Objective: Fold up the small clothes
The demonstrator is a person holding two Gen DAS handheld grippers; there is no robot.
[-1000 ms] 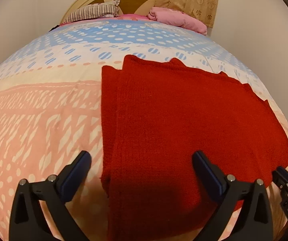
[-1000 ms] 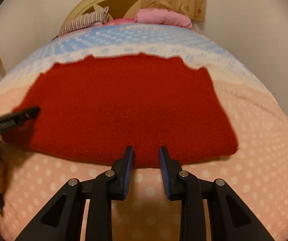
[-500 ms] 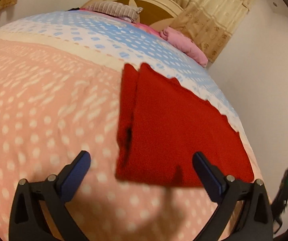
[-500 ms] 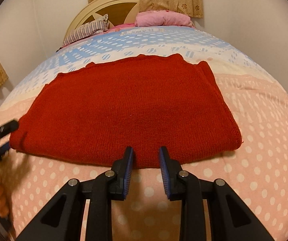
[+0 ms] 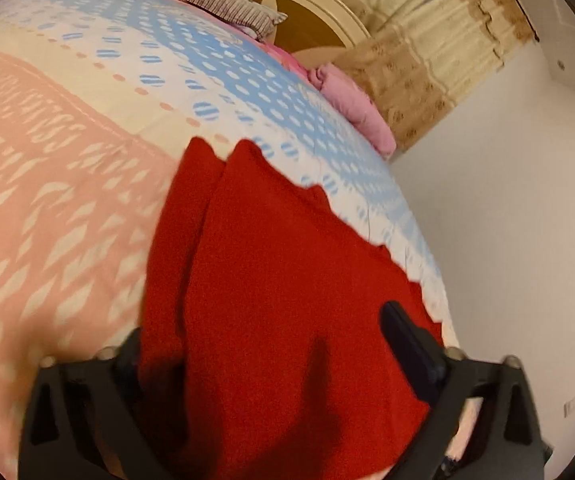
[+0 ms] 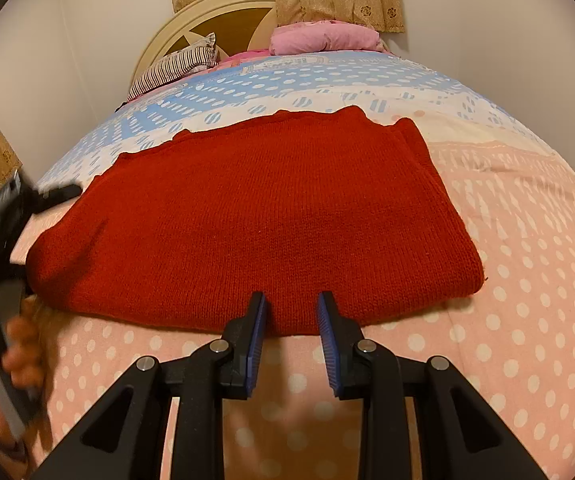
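Lying flat on the bedspread (image 6: pixel 527 280), folded red knit garment (image 6: pixel 255 216) — left gripper (image 5: pixel 263 344) straddles its end, jaws just closing, pads not yet pressing; right gripper (image 6: pixel 291 316) narrowly parted at the near edge, likely steadying it.

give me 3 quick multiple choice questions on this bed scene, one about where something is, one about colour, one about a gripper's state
1. Where does the folded knit lie?
A. on the bedspread
B. on the pillows
C. on the floor

2. What colour is the knit?
A. blue
B. red
C. striped

3. How is the right gripper?
A. shut on the knit
B. jaws apart, empty
C. holding a pillow

Key: 1 A, the knit rests flat on the dotted bedspread. 2 B, it is plain red. 3 B, the right gripper shows a clear gap over the knit's near edge.
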